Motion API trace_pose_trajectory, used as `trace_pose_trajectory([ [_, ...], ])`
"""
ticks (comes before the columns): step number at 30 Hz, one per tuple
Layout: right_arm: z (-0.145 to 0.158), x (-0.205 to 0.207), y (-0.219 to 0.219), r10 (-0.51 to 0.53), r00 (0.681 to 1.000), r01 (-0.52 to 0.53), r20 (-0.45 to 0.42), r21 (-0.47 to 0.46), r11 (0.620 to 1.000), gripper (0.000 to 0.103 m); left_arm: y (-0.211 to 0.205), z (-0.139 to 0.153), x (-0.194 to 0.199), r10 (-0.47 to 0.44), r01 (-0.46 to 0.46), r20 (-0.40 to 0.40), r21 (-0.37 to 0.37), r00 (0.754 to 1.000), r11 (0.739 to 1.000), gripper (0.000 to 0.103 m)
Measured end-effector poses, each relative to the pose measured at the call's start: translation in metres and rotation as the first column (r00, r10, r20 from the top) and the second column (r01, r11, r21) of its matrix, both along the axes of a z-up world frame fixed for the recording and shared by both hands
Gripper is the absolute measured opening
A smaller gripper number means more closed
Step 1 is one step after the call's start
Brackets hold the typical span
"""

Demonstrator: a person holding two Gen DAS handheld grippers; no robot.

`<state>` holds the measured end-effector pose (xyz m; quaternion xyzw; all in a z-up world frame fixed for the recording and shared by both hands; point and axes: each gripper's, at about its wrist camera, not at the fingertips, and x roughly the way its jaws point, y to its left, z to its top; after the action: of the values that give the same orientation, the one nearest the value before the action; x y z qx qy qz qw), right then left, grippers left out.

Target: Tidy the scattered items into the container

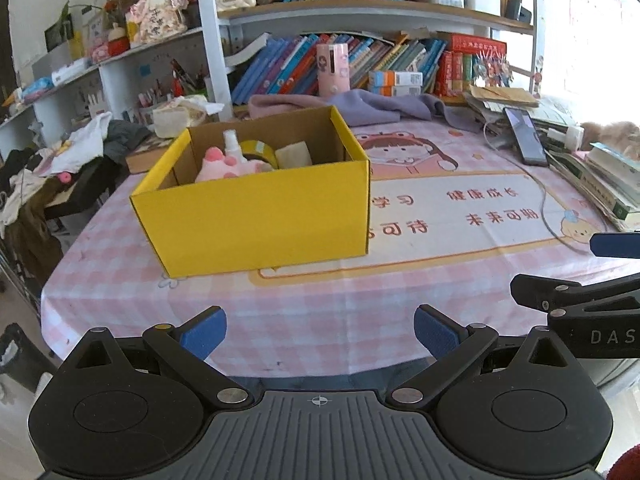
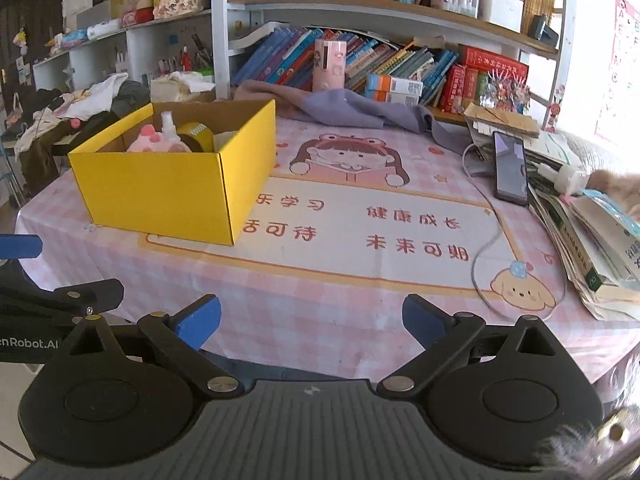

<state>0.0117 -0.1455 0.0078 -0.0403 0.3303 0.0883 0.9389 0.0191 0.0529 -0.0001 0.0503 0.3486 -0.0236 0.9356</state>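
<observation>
A yellow cardboard box (image 1: pixel 256 216) stands on the pink checked tablecloth; it also shows in the right wrist view (image 2: pixel 160 196). Inside it lie a pink plush toy (image 1: pixel 228 168), a white spray bottle (image 1: pixel 231 145), a roll of yellow tape (image 1: pixel 260 152) and a pale block (image 1: pixel 294 155). My left gripper (image 1: pixel 320 334) is open and empty, near the table's front edge, well short of the box. My right gripper (image 2: pixel 312 326) is open and empty, also at the front edge, to the right of the box.
A phone (image 2: pixel 510 168) with a white cable (image 2: pixel 480 256) lies at the right. Stacked books (image 2: pixel 592 240) line the right edge. A purple cloth (image 2: pixel 344 110) lies behind the box. Bookshelves (image 2: pixel 360 4) stand at the back. Clothes (image 1: pixel 60 160) are piled at the left.
</observation>
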Motion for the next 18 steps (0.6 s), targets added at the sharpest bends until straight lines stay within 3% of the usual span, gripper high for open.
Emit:
trace_pose_trajectory([
  [18, -0.0013, 0.0034, -0.0093, -0.018, 1.0, 0.019, -0.015, 0.017, 1.0, 0.1, -0.0091, -0.0027, 0.0045, -0.017, 0.017, -0.023, 0.006, 1.0, 1.0, 0.102],
])
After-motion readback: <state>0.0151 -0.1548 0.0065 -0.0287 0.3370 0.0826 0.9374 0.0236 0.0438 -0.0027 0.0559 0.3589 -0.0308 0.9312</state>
